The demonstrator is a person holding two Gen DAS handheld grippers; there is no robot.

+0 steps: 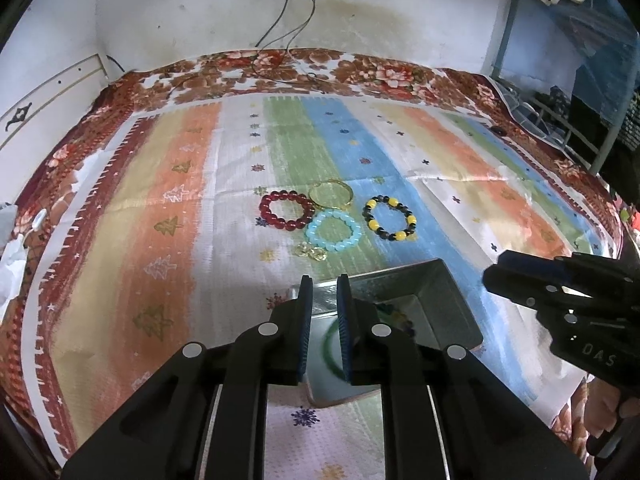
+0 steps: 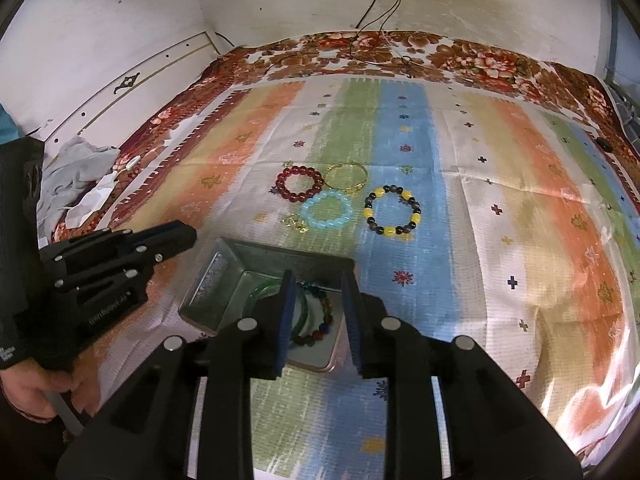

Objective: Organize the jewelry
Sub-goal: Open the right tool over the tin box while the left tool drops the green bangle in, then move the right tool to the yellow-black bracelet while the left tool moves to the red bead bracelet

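A metal tin box [image 1: 452, 300] [image 2: 208, 280] sits on the striped cloth and holds a green bangle [image 2: 262, 292] and a multicoloured bead bracelet [image 2: 324, 316]. Beyond it lie a red bead bracelet [image 1: 286, 210] [image 2: 300, 183], a gold bangle [image 1: 332, 193] [image 2: 347, 176], a light blue bead bracelet [image 1: 334, 230] [image 2: 326, 211], a yellow-and-black bead bracelet [image 1: 390, 218] [image 2: 392, 211] and a small gold piece [image 1: 310, 251] [image 2: 295, 222]. My left gripper [image 1: 324, 292] [image 2: 188, 236] is open and empty, over the box's left edge. My right gripper [image 2: 318, 300] [image 1: 490, 276] is open and empty above the box.
The striped cloth [image 1: 160, 240] [image 2: 520, 220] covers a bed with a floral blanket [image 1: 280, 68]. Cables [image 1: 288, 40] hang down the back wall. Crumpled grey cloth and paper [image 2: 76, 176] lie at the left edge. A blue metal frame [image 1: 560, 112] stands at the right.
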